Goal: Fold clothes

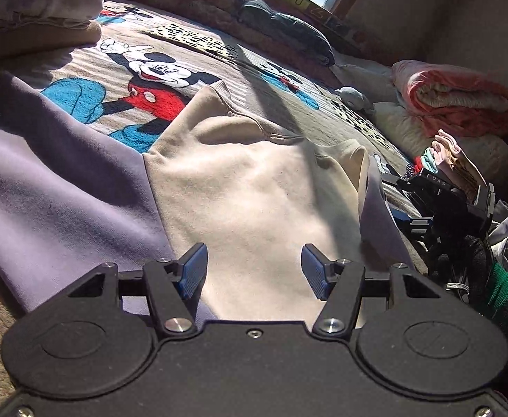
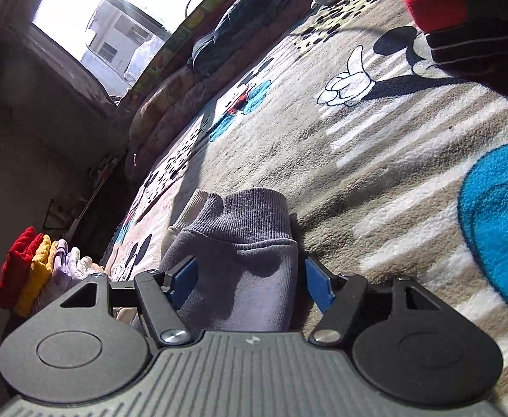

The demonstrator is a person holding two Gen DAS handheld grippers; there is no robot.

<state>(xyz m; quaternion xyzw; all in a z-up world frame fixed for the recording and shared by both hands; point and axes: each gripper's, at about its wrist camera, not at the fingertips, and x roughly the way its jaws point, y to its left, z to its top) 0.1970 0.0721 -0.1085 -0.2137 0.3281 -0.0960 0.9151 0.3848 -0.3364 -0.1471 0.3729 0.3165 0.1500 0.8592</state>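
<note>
Lavender-and-cream fleece, a sweatshirt, is spread flat on the cartoon blanket for folding. Its ribbed cuff is bracketed by the right gripper, jaws spread, seemingly for grasping. The left gripper is held over the cream panel, jaws likewise spread.

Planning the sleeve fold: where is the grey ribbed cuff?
In the right wrist view, the grey ribbed cuff lies between the open right gripper fingers, on the cartoon-mouse blanket.
</note>
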